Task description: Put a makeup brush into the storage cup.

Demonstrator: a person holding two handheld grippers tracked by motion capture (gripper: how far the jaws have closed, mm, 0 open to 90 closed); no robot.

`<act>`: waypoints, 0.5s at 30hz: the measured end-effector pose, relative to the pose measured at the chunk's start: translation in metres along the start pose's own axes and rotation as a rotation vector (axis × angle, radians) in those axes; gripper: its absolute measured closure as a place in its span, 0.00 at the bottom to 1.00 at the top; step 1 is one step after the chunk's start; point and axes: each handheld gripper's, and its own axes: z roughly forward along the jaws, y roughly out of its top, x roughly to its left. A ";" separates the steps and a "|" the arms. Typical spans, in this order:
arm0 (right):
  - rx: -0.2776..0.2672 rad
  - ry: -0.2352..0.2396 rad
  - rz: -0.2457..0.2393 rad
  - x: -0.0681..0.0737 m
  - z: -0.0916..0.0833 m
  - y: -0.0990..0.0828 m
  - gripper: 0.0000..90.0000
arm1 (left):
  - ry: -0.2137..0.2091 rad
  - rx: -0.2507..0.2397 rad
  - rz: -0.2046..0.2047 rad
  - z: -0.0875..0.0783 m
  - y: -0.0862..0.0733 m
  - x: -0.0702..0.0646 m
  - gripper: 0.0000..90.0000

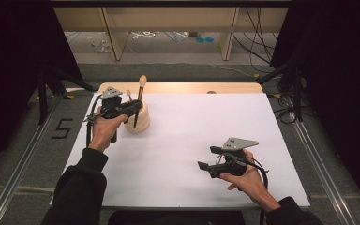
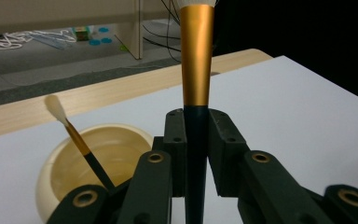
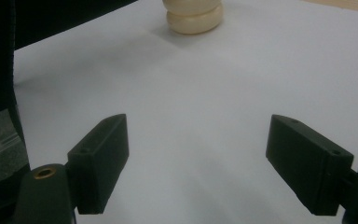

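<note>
While the left gripper (image 1: pixel 132 108) pinches the dark handle of a large makeup brush (image 2: pixel 196 70) between its pressed-together jaws, the work looks to be somewhere in its middle: the brush stands upright in the grip, gold ferrule and pale bristles rising above the jaws, and from the high view it sits right over or at the mouth of the cream-coloured holder (image 1: pixel 138 119); whether its lower end is inside the cup or just clear of the rim I cannot tell. A smaller brush (image 2: pixel 72 135) leans inside that holder, below and to the side of the jaws in the left gripper view, so at least one brush is in place there. What is left, as I judge it, is either to seat the big brush beside the small one or to carry it away from the cup; the pictures alone do not settle which. The right gripper (image 1: pixel 205 165) hovers well apart over the bare white table (image 1: pixel 192 131), its jaws spread wide with nothing between them, and the holder lies far ahead of it. Nothing blocks the left gripper except the leaning small brush and the cup's rim close under its jaws.
</note>
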 end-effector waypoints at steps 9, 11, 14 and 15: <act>0.010 -0.007 -0.002 0.000 -0.001 0.000 0.24 | 0.045 -0.078 -0.036 0.000 0.005 0.009 0.87; 0.010 -0.004 -0.003 0.000 -0.001 0.000 0.24 | 0.056 -0.084 -0.040 0.001 0.005 0.012 0.87; 0.008 -0.003 -0.002 0.000 -0.001 0.000 0.24 | 0.061 -0.103 -0.055 0.002 0.005 0.015 0.87; 0.003 0.002 0.001 0.000 0.000 0.000 0.24 | 0.064 -0.104 -0.061 0.003 0.006 0.017 0.87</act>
